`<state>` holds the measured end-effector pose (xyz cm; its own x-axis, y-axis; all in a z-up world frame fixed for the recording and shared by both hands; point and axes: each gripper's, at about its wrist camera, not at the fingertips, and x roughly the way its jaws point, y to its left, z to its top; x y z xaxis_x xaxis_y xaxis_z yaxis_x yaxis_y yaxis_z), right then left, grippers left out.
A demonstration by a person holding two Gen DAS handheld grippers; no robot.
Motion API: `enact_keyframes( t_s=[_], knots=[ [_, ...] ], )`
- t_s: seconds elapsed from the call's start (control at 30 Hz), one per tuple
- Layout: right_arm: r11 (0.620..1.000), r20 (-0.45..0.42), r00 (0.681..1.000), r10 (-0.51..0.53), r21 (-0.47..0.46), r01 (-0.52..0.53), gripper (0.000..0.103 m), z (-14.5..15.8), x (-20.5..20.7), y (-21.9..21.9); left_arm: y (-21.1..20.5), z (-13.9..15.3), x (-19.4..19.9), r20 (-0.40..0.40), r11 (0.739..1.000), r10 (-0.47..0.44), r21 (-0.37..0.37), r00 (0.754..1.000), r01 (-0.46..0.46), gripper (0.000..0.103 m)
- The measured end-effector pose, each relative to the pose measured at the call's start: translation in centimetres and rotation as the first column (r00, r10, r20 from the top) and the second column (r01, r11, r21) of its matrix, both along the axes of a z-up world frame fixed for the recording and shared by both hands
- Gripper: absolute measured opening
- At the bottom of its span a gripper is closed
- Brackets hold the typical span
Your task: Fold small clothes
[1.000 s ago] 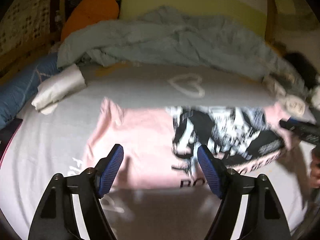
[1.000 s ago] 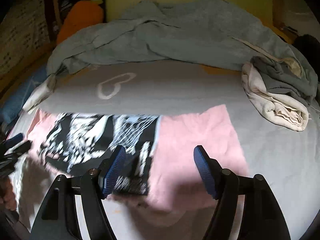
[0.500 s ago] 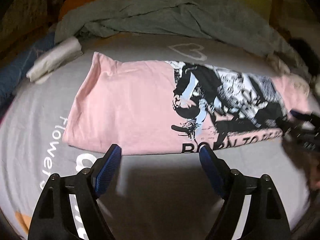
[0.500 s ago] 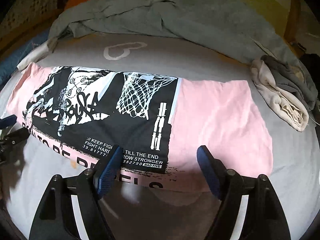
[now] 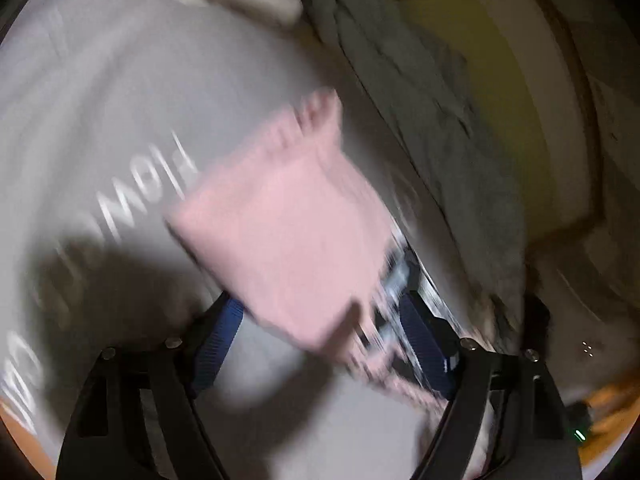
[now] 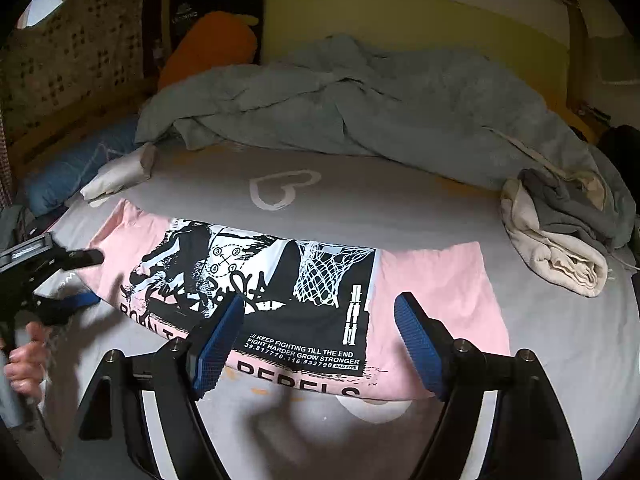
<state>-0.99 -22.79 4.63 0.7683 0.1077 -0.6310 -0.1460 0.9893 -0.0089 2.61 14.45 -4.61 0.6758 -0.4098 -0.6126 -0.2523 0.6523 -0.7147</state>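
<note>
Pink T-shirt (image 6: pixel 436 280) — folded lengthwise (print up) — lies flat.

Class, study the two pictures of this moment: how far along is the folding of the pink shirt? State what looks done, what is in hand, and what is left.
Done: the pink shirt lies as a long band on the bed, sides apparently folded in. In hand: the left gripper is at its left end, jaws open, while the right gripper hangs open over the near edge. Left: folding the band end over end.
</note>
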Motion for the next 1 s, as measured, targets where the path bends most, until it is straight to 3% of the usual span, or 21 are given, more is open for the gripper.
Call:
enact_keyframes(
  t_s=[0.1, 0.23, 0.3, 0.33, 0.37, 0.4, 0.47, 0.6, 0.63, 0.7, 0.83, 0.97, 1.0],
  knots=[
    [1.0, -0.014, 1.0, 0.007, 0.016, -0.007, 0.079, 0.1, 0.0, 0.1, -0.1, 0.2, 1.0, 0.039, 0.997, 0.038, 0.065, 0.999, -0.04, 0.078],
    [0.999, -0.026, 1.0, 0.015, 0.036, -0.014, 0.079, -0.1, 0.3, -0.5, -0.8, 0.3, 2.0, 0.058, 0.962, 0.061, 0.264, 0.996, -0.074, 0.049],
    [0.993, -0.082, 0.995, 0.053, 0.111, -0.044, 0.075, -0.9, 0.9, -0.9, -1.2, 0.4, 2.2, 0.069, 0.951, 0.05, 0.301, 0.996, -0.068, 0.048],
    [0.985, -0.133, 0.987, 0.096, 0.157, -0.075, 0.068, -1.7, 1.4, -0.7, -1.4, 0.5, 2.1, 0.074, 0.949, 0.046, 0.307, 0.996, -0.067, 0.04],
    [0.975, -0.196, 0.97, 0.143, 0.195, -0.104, 0.054, -2.9, 2.0, -0.4, -1.3, 0.8, 2.1, 0.086, 0.95, 0.033, 0.307, 0.996, -0.058, 0.025],
    [0.976, -0.22, 0.965, 0.141, 0.195, -0.098, 0.047, -3.8, 2.3, 0.0, -1.3, 1.1, 1.8, 0.103, 0.948, 0.017, 0.315, 0.995, -0.049, 0.019],
    [0.981, -0.188, 0.974, 0.128, 0.167, -0.097, 0.023, -4.4, 2.5, 0.9, -1.7, 2.2, 1.8, 0.135, 0.928, 0.004, 0.37, 0.991, -0.054, 0.008],
    [0.965, -0.019, 0.988, 0.152, 0.219, -0.144, 0.009, -2.2, 3.5, 3.2, -1.8, 4.0, 1.7, 0.192, 0.91, -0.005, 0.407, 0.981, -0.075, 0.004],
    [0.957, -0.027, 0.986, 0.162, 0.248, -0.15, 0.004, -2.1, 4.1, 3.9, -1.7, 4.2, 1.6, 0.198, 0.914, -0.007, 0.4, 0.98, -0.074, 0.003],
    [0.936, -0.054, 0.982, 0.182, 0.316, -0.157, 0.004, -2.2, 5.5, 5.6, -1.3, 4.5, 1.8, 0.202, 0.92, -0.005, 0.385, 0.979, -0.074, 0.002],
    [0.915, -0.124, 0.963, 0.238, 0.362, -0.18, 0.002, -4.0, 7.6, 9.9, -0.9, 4.4, 1.7, 0.204, 0.926, -0.013, 0.372, 0.979, -0.065, 0.002],
    [0.938, -0.263, 0.932, 0.247, 0.306, -0.163, 0.002, -8.0, 9.0, 13.6, -0.5, 4.5, 1.8, 0.21, 0.934, -0.027, 0.355, 0.977, -0.051, 0.002],
    [0.943, -0.261, 0.934, 0.245, 0.289, -0.167, 0.002, -8.7, 9.0, 14.0, -0.5, 4.5, 1.9, 0.207, 0.94, -0.041, 0.338, 0.977, -0.032, 0.002]
  ],
)
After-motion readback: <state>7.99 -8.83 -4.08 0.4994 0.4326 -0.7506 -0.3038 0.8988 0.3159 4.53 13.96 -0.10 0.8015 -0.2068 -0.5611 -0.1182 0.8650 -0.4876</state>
